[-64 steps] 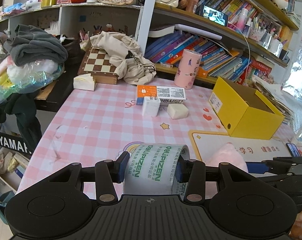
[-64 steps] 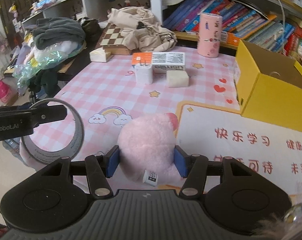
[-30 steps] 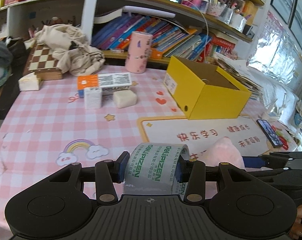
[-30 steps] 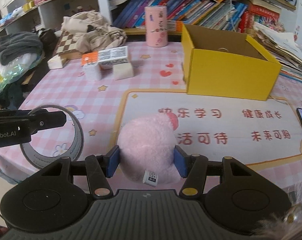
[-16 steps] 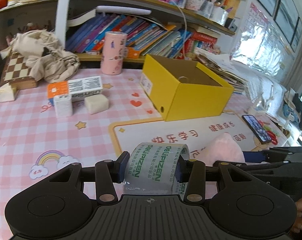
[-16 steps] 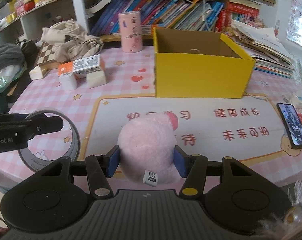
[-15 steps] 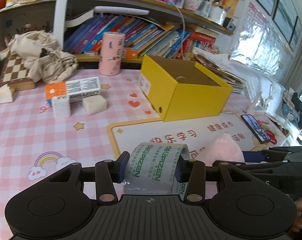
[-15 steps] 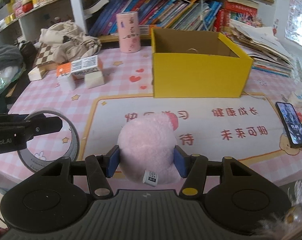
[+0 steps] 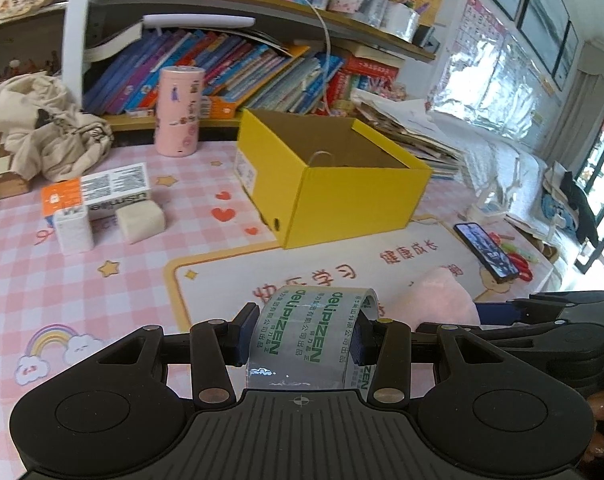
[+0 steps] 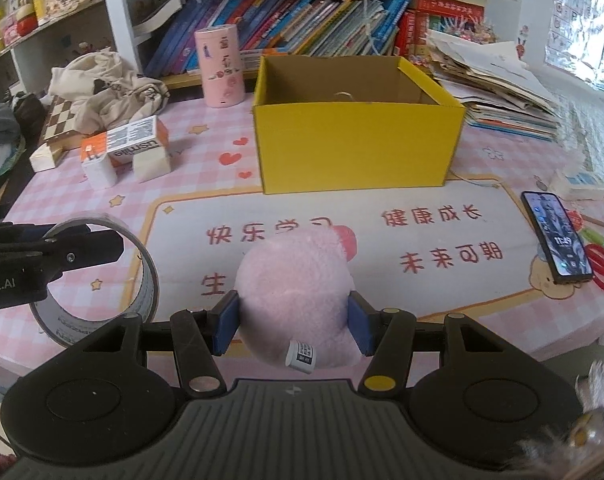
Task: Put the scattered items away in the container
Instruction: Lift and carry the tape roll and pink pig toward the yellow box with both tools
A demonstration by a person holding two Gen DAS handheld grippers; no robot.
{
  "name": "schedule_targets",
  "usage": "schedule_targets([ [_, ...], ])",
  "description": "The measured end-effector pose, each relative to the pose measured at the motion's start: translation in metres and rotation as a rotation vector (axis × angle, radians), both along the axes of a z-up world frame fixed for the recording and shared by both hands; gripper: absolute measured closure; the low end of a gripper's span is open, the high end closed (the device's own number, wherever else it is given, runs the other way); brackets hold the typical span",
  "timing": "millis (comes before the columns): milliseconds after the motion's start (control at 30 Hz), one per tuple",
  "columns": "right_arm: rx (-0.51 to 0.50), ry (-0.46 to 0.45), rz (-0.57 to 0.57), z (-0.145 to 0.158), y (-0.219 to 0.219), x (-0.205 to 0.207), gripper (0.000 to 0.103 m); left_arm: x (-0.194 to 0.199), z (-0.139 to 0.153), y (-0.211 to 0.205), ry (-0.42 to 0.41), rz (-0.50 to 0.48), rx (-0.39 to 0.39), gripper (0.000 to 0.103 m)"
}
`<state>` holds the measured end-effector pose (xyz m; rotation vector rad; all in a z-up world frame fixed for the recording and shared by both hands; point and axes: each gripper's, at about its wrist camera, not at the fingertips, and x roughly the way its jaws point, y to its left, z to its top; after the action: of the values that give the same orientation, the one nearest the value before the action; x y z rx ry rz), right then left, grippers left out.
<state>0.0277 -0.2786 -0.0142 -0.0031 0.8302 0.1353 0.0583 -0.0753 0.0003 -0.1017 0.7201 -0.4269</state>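
Observation:
My left gripper [image 9: 305, 340] is shut on a roll of clear tape [image 9: 309, 336] with green print and holds it above the table's front. The roll also shows in the right wrist view [image 10: 102, 280]. My right gripper [image 10: 293, 322] is shut on a pink plush toy [image 10: 294, 280] with a white tag, also held above the mat. The plush shows at the right in the left wrist view [image 9: 441, 300]. The open yellow box [image 10: 357, 152] stands ahead of both grippers, upright, and looks empty; it also shows in the left wrist view [image 9: 341, 196].
An orange and white carton [image 10: 130, 140], a white charger [image 10: 100, 172] and a cream block [image 10: 152, 164] lie left of the box. A pink canister [image 10: 222, 66] stands behind. A phone [image 10: 555, 236] and red scissors [image 10: 599, 266] lie at the right. Bookshelves back the table.
Both grippers have swung right and come nearer the yellow box, which now sits ahead of them. Each still holds its item.

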Motion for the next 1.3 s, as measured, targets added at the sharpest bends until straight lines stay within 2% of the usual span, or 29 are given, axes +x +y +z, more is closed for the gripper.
schedule_targets([
  [500,-0.026,-0.003,-0.085,0.001,-0.034,0.005,0.049,0.019,0.002,-0.038,-0.013,-0.101,-0.015,0.060],
  [800,-0.040,-0.011,-0.067,0.006,-0.046,0.019,0.049,0.030,0.012,-0.046,-0.035,-0.083,-0.033,0.060],
  [1000,-0.033,-0.060,-0.030,0.022,-0.048,0.028,0.049,0.036,0.029,-0.048,-0.066,-0.067,-0.078,0.060],
  [1300,-0.034,-0.167,0.005,0.054,-0.056,0.040,0.049,0.052,0.051,-0.060,-0.131,-0.073,-0.103,0.060],
])
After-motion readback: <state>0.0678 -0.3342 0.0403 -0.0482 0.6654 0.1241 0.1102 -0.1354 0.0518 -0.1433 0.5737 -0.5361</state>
